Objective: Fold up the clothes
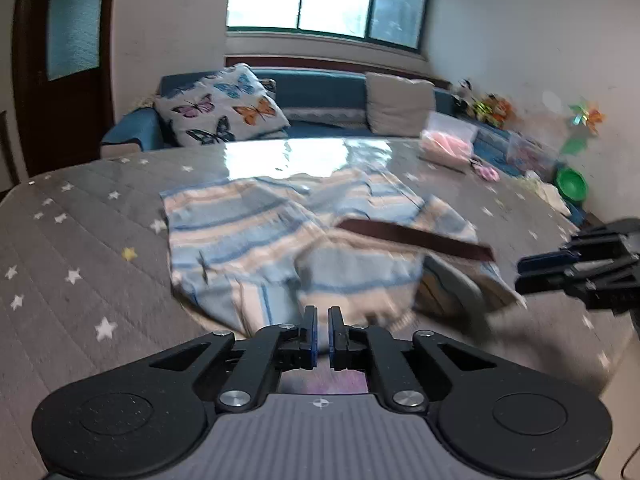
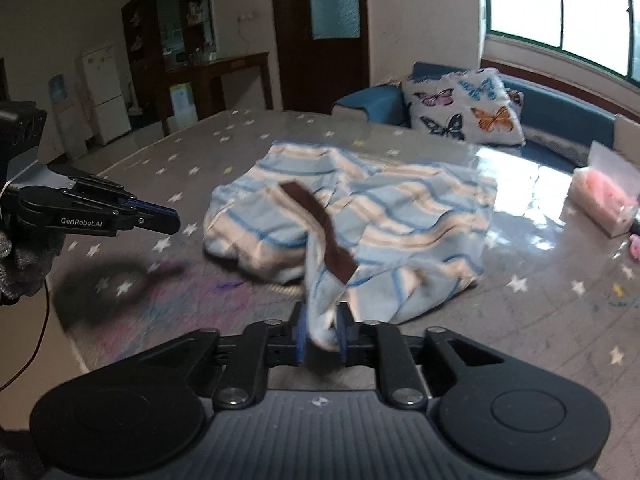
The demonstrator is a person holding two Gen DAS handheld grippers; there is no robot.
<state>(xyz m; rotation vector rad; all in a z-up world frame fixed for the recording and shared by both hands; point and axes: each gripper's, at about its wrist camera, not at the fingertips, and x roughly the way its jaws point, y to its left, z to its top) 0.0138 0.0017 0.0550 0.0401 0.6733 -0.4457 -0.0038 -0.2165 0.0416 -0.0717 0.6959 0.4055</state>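
Observation:
A blue and beige striped garment (image 1: 260, 240) (image 2: 400, 208) lies crumpled on the grey star-patterned table cover (image 1: 80, 240) (image 2: 560, 300). A dark brown band (image 1: 416, 240) (image 2: 320, 228) runs across it. My right gripper (image 2: 322, 332) is shut on a raised flap of the garment, and the cloth fills the gap between its pads. In the left wrist view it (image 1: 520, 272) sits at the garment's right corner. My left gripper (image 1: 322, 320) is shut with nothing in it, just short of the garment's near edge. In the right wrist view it (image 2: 174, 218) hovers left of the garment.
A butterfly pillow (image 1: 224, 108) (image 2: 464, 108) lies on the blue sofa (image 1: 320, 88) behind the table. A clear box with pink contents (image 1: 448, 140) (image 2: 600, 200) stands at the far right of the table. A green bowl (image 1: 570, 184) lies beyond it. A gloved hand (image 2: 24, 264) holds the left gripper.

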